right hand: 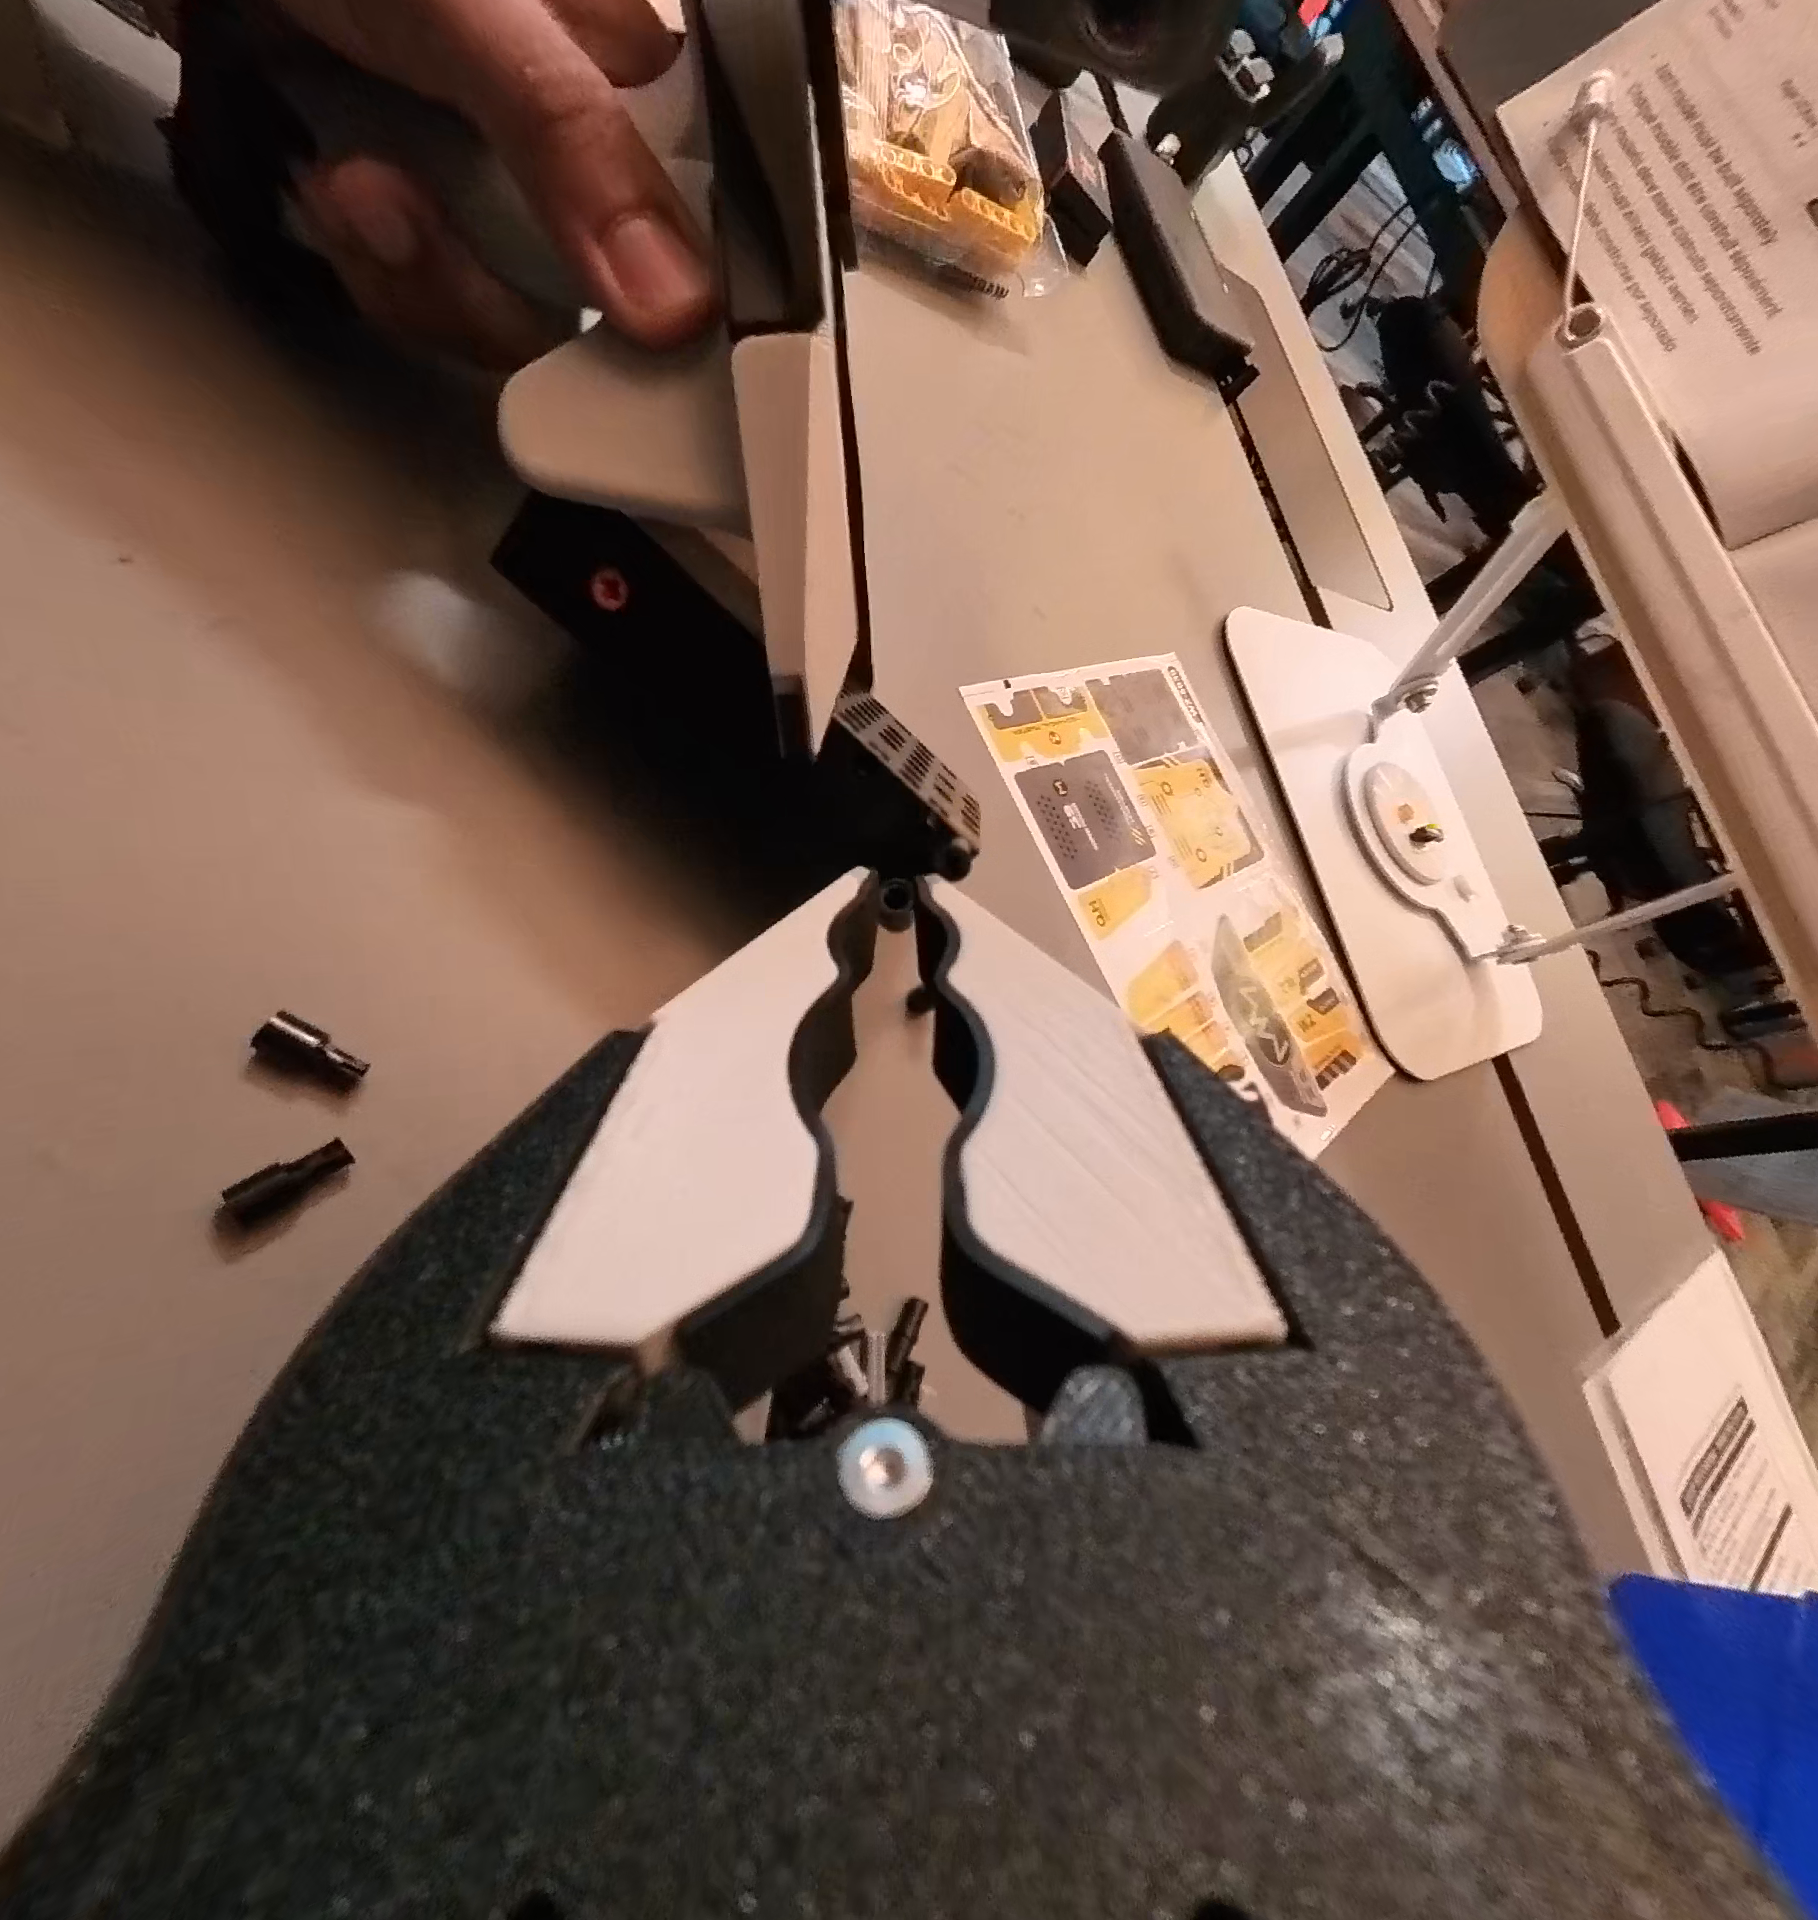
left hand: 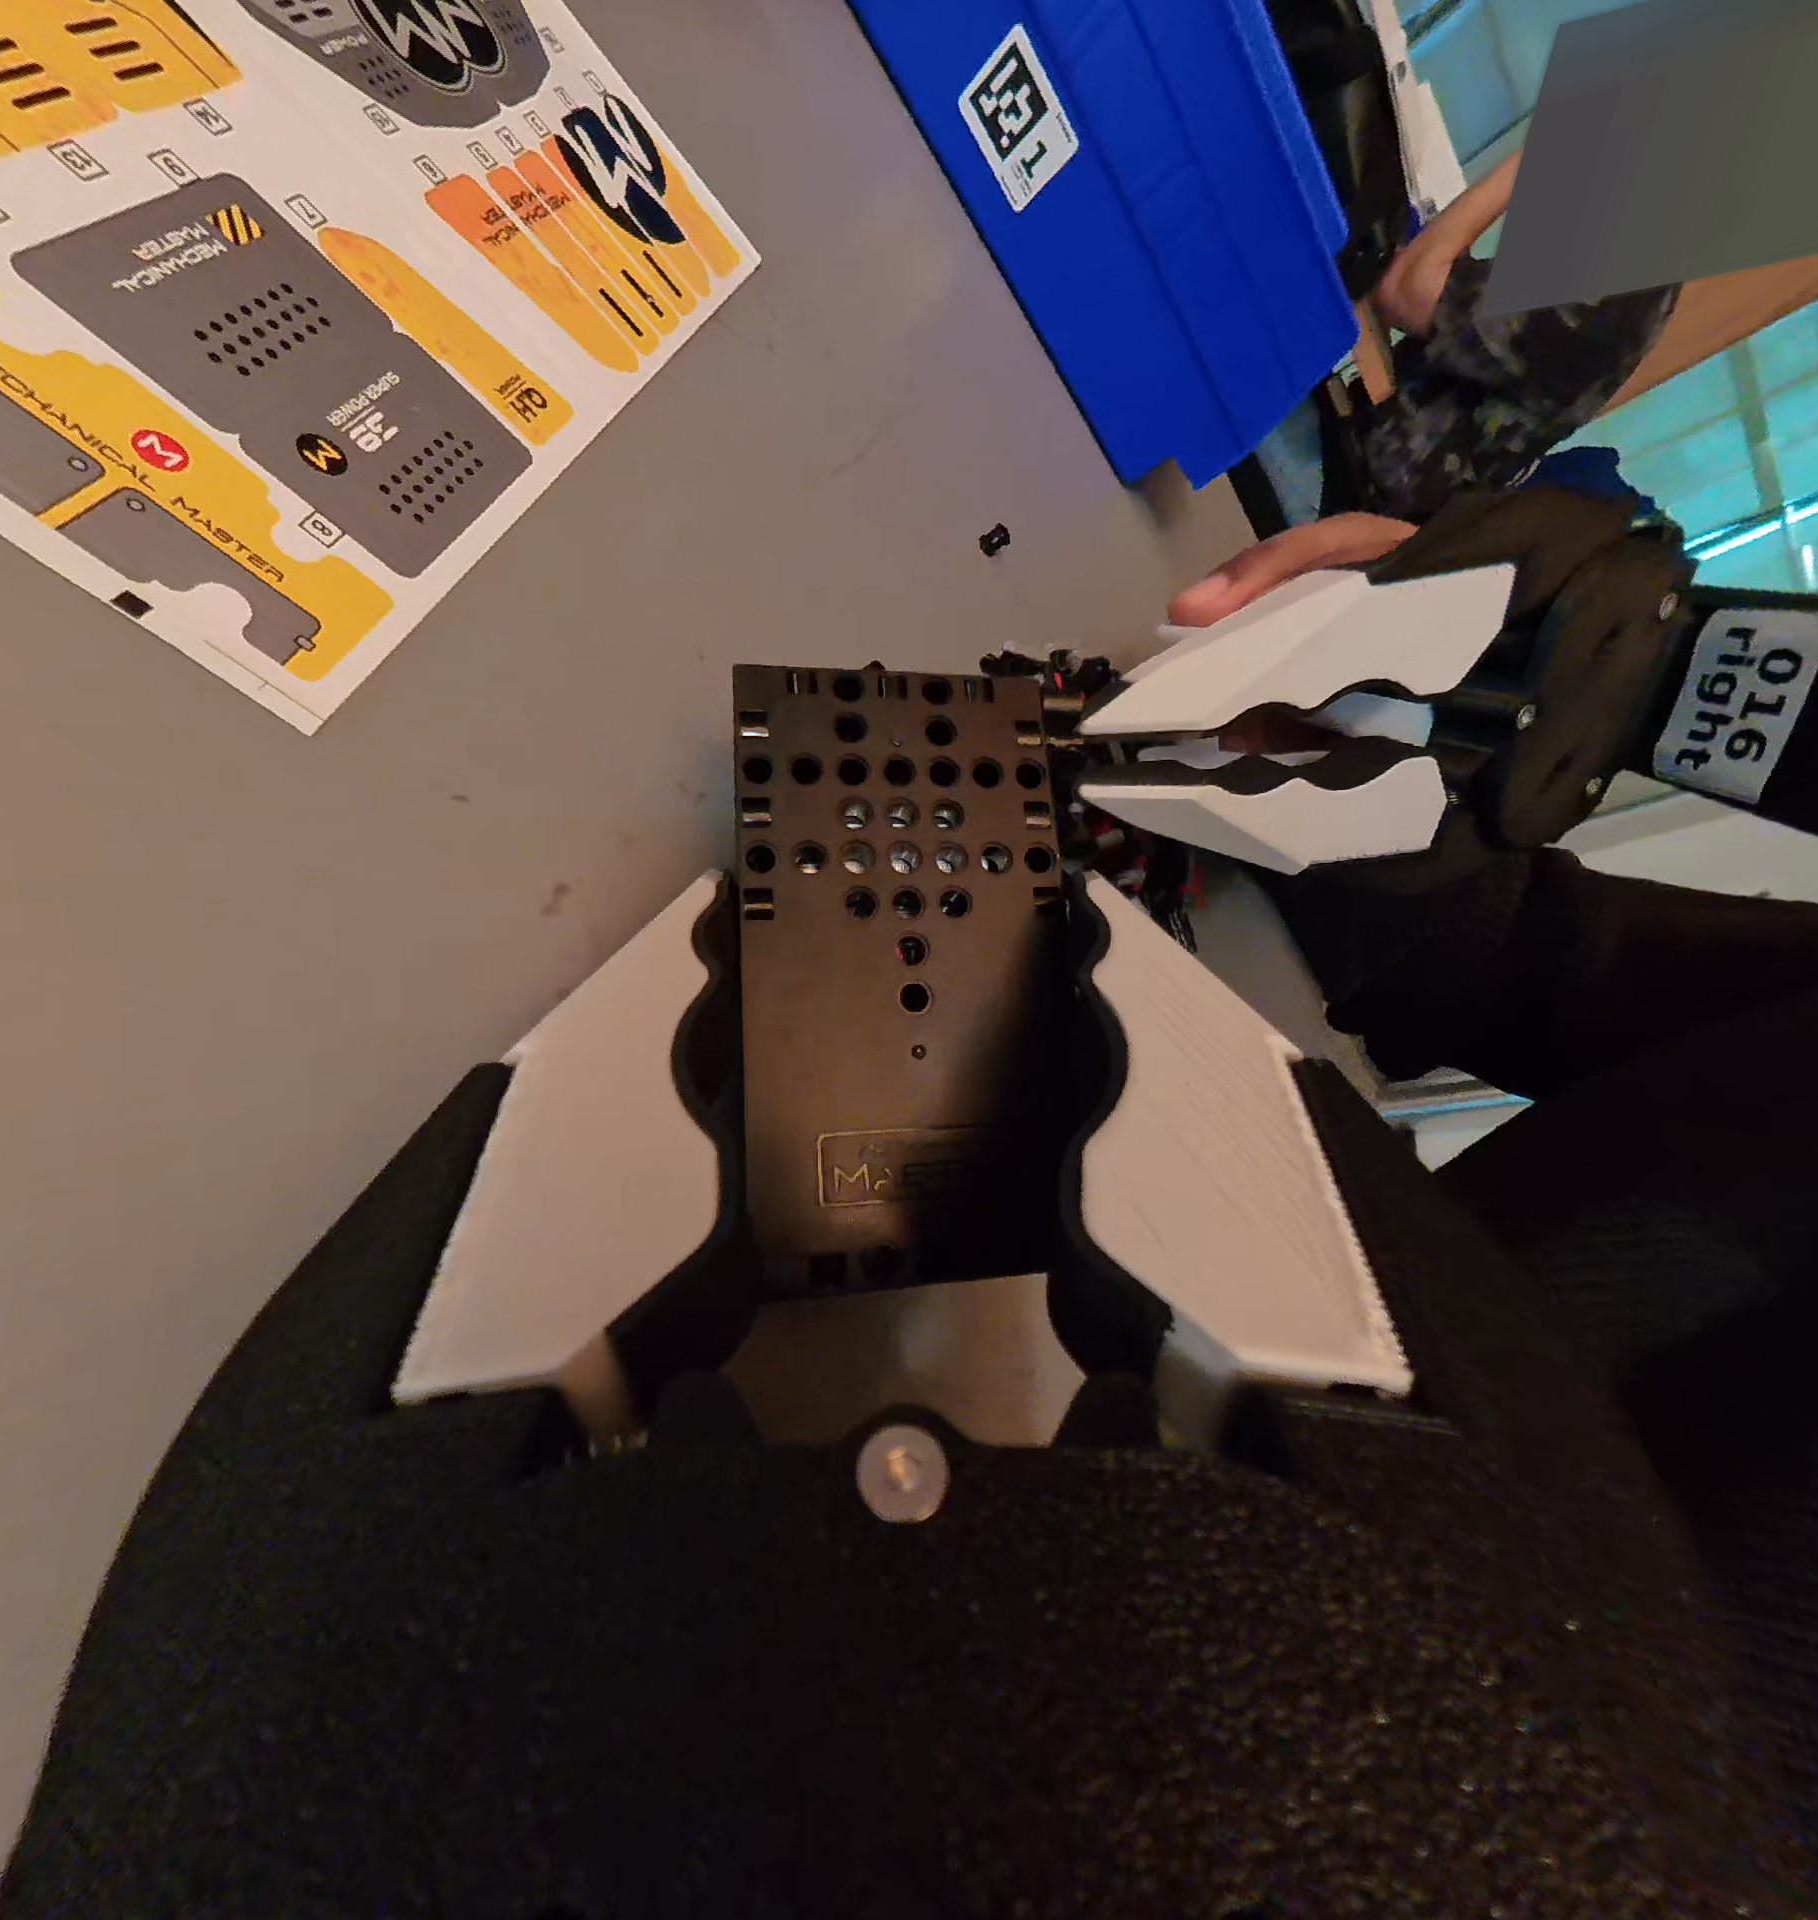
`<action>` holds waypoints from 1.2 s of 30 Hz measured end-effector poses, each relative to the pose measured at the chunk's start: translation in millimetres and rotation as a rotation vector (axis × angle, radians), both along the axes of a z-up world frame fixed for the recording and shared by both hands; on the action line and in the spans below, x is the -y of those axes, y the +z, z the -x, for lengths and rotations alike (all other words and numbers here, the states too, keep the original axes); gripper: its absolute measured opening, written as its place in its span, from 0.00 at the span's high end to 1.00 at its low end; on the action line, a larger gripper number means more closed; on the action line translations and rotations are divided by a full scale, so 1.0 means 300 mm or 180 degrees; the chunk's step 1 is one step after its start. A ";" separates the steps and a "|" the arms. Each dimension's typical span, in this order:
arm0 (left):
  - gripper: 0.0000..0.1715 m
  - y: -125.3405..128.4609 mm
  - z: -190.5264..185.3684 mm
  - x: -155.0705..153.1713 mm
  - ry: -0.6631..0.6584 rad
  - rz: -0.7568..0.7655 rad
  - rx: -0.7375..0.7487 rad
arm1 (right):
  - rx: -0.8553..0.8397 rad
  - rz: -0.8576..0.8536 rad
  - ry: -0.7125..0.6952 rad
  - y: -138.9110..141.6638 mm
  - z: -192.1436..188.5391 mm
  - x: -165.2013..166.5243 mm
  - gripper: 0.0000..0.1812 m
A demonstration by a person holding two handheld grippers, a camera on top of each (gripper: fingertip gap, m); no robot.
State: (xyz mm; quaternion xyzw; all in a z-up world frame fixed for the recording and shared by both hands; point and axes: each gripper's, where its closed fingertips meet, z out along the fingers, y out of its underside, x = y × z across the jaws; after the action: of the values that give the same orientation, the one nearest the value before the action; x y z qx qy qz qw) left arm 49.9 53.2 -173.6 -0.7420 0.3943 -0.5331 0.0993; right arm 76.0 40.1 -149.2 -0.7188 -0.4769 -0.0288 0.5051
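My left gripper (left hand: pixel 900 894) is shut on a black rectangular block (left hand: pixel 889 997) with many round holes, holding it by its two long sides above the grey table (left hand: pixel 593 831). My right gripper (right hand: pixel 897 888) is shut on a small black connector pin (right hand: pixel 894 896) at its tips. The pin's end is at the block's upper right edge (right hand: pixel 900 790). In the left wrist view the right gripper (left hand: pixel 1076 764) comes in from the right, its tips against that edge. The left gripper also shows in the right wrist view (right hand: pixel 780 499), with a hand on it.
A yellow and grey sticker sheet (left hand: pixel 261 343) lies on the table at the upper left. A blue bin (left hand: pixel 1144 229) stands at the back. Loose black pins (right hand: pixel 292 1101) lie on the table; one (left hand: pixel 993 538) lies by the bin. A white stand base (right hand: pixel 1383 852) is to the right. The left gripper's tips are roughly 5 cm from the right gripper's. From either gripper's tips it is about 30 cm to the white stand base (right hand: pixel 1383 852).
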 end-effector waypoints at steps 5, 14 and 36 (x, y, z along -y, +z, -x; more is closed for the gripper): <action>0.64 0.004 0.002 -0.003 -0.0003 0.0116 0.0041 | 0.0016 -0.0046 0.0028 0.004 -0.001 0.003 0.96; 0.64 0.011 0.005 -0.006 -0.0013 0.0324 0.0123 | 0.0003 -0.0124 0.0041 0.015 -0.004 0.002 0.96; 0.64 0.013 0.005 -0.005 -0.0024 0.0390 0.0134 | -0.0250 -0.0030 0.0066 0.016 -0.007 -0.003 0.96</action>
State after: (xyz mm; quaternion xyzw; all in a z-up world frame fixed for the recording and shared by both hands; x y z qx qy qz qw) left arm 48.3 54.7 -169.7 -0.7338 0.3615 -0.5721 0.0600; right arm 78.1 41.1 -144.4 -0.7120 -0.4640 0.0026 0.5271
